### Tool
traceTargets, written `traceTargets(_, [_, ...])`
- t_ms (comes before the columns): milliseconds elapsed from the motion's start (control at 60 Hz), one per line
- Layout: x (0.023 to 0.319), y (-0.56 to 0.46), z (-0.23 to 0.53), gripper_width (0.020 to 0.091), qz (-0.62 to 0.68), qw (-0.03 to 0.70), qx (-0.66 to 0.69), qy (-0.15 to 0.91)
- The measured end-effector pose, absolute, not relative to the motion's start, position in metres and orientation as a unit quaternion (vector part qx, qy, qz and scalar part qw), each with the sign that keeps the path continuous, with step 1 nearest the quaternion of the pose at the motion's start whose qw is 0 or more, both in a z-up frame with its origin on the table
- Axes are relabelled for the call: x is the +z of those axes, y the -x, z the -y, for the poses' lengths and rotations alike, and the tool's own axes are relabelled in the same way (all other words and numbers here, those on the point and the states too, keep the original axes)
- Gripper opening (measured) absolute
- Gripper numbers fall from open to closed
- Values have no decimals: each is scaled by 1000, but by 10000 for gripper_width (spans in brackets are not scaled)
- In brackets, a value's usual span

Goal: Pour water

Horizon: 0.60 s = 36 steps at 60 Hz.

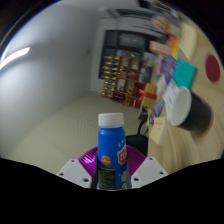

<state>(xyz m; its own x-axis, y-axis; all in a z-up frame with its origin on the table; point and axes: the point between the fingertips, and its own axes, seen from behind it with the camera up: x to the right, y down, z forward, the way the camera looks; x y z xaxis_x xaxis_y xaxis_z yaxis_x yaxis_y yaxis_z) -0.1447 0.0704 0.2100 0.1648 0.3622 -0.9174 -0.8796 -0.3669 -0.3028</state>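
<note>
A blue bottle (pixel 110 150) with a white cap and a colourful label stands upright between my fingers, held up above the table. My gripper (pixel 110 165) is shut on the bottle, the purple pads (pixel 88 160) pressing on both its sides. Beyond it to the right, a white cup with a dark inside (pixel 185 105) sits on the tilted wooden table (pixel 195 150). The whole view is tilted.
Colourful boxes and books (pixel 170 68) lie on the table beyond the cup. Shelves of packaged goods (pixel 120 75) stand against the far wall. A round dark red thing (pixel 212 68) is at the table's far right.
</note>
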Motion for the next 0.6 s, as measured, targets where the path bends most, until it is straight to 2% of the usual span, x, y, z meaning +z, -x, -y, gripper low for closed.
traceTargets(117, [172,120,-91,373,-300,432,657,540])
traceTargets(133, [177,122,-83,371,-312,423,659,539])
traceTargets(167, [164,114,-95,370,-326,415,661,533])
traceTargets(250, [160,102,-93,370,-357,393,674,514])
traceTargets(383, [176,100,-80,369,-385,319,740,450])
traceTargets(417, [183,99,-64,374,-390,303,753,435])
traceTargets(433, [201,110,-63,373,-396,295,756,429])
traceTargets(467, [204,111,-58,372,-401,280,764,420])
traceTargets(550, [212,114,-33,370,-407,263,772,411])
traceTargets(600, [218,113,-44,369,-406,260,777,405])
